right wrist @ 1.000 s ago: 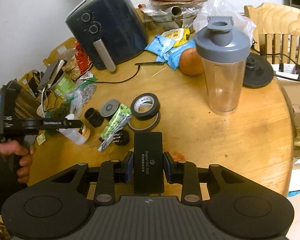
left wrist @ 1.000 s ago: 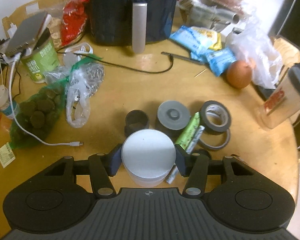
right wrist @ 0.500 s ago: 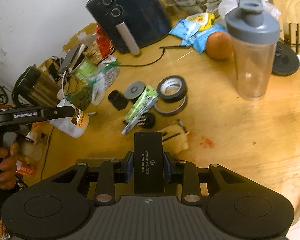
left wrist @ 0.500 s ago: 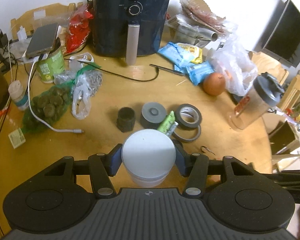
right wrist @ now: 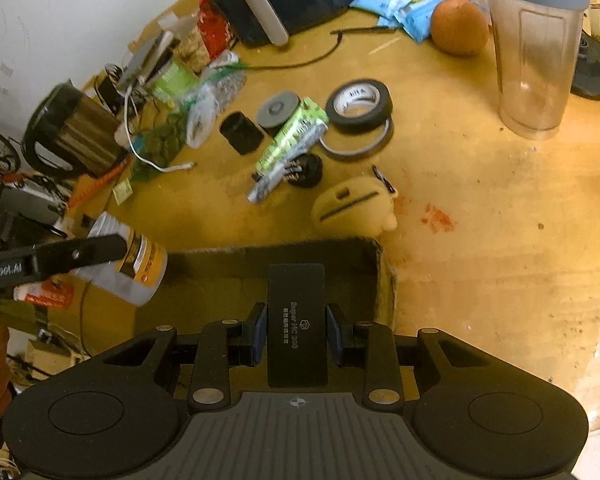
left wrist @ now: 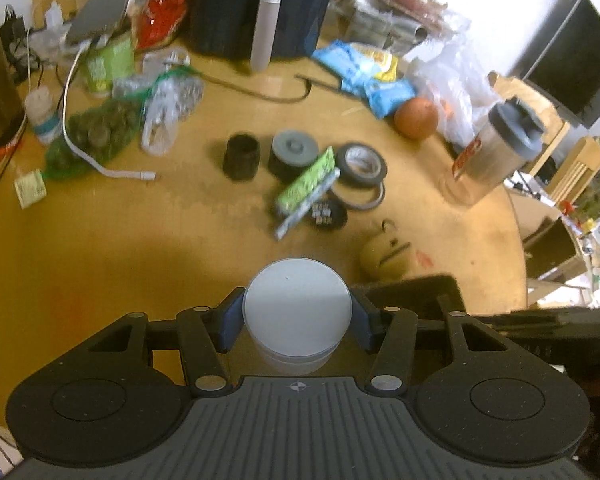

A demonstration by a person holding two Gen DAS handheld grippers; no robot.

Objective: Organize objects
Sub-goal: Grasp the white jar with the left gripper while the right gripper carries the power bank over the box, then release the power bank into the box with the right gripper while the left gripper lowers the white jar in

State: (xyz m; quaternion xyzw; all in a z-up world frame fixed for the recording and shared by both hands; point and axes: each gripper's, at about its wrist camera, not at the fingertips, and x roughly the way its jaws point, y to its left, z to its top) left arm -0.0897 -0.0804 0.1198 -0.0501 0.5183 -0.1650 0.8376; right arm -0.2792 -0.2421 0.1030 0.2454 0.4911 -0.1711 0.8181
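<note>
Left gripper (left wrist: 296, 316) clamps a rigid, likely slippery jar (left wrist: 296, 312) by its sides; right gripper (right wrist: 296, 336) pinches a stiff black block (right wrist: 297, 320) above the box (right wrist: 376, 280).

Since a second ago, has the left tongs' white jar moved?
Yes. The white jar has come toward the dark bin, away from the tape roll.

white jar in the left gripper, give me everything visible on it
The white jar is a squat round container with a flat, plain pale-grey lid and a translucent white plastic body. An orange, black and white label wraps its side. The left gripper is shut on it, pads pressing opposite sides just below the lid. In the right wrist view it hangs tilted, off the wooden table, beside an open dark box. Its contents cannot be seen.
</note>
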